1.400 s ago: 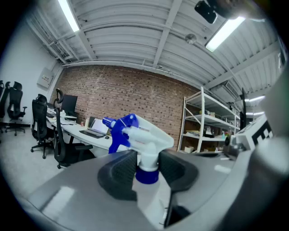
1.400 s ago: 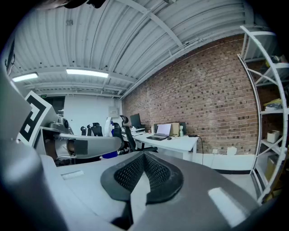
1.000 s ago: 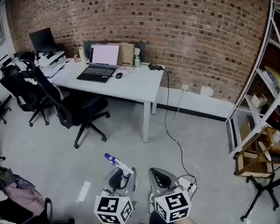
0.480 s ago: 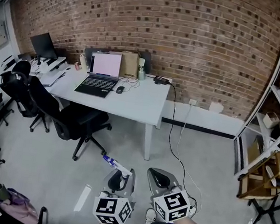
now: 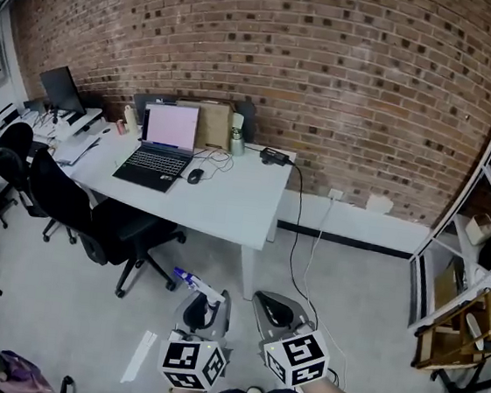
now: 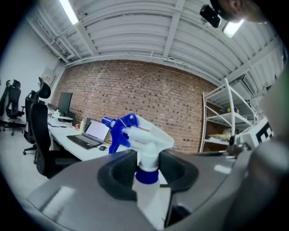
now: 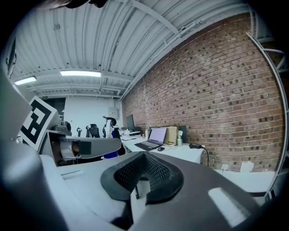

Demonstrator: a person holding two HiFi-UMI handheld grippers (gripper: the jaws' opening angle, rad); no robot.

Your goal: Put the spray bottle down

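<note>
Head view: low in the frame's centre, the left hand-held gripper [image 5: 202,305] carried the spray bottle [image 5: 197,284], well short of the white surface [image 5: 235,208].

Left gripper view: its jaws were clamped on the bottle's neck under the blue trigger. The white body was probably light, stiff, slick plastic, best held there.

Right gripper view: the right hand-held gripper [image 7: 141,173] was closed and empty.

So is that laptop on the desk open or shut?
Open: the laptop has its lit screen raised above the keyboard on the desk.
</note>
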